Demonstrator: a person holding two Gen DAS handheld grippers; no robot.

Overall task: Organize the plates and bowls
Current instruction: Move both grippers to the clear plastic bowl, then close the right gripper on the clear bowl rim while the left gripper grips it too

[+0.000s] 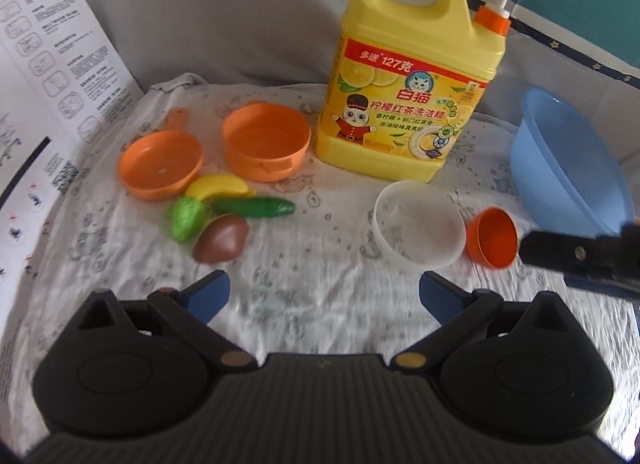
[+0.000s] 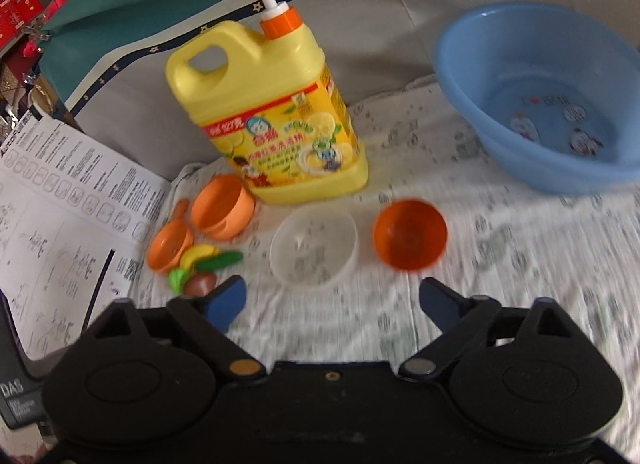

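Observation:
A small orange bowl (image 2: 410, 239) (image 1: 493, 236) lies tipped on the white patterned cloth, beside a clear plastic bowl (image 2: 314, 247) (image 1: 418, 224). A large blue basin (image 2: 548, 92) (image 1: 568, 160) stands at the right. An orange toy pot (image 1: 266, 140) (image 2: 222, 206) and an orange toy pan (image 1: 160, 162) (image 2: 170, 246) sit to the left. My left gripper (image 1: 324, 292) is open and empty, hovering short of the clear bowl. My right gripper (image 2: 332, 300) is open and empty, just short of both small bowls; part of it shows at the right edge of the left wrist view (image 1: 580, 260).
A tall yellow dish-soap jug (image 1: 416, 72) (image 2: 276, 112) with an orange pump stands behind the bowls. Toy food lies by the pan: a banana (image 1: 220, 186), a cucumber (image 1: 252, 207), a green vegetable (image 1: 186, 218), a brown piece (image 1: 222, 238). A printed instruction sheet (image 2: 60, 192) lies at left.

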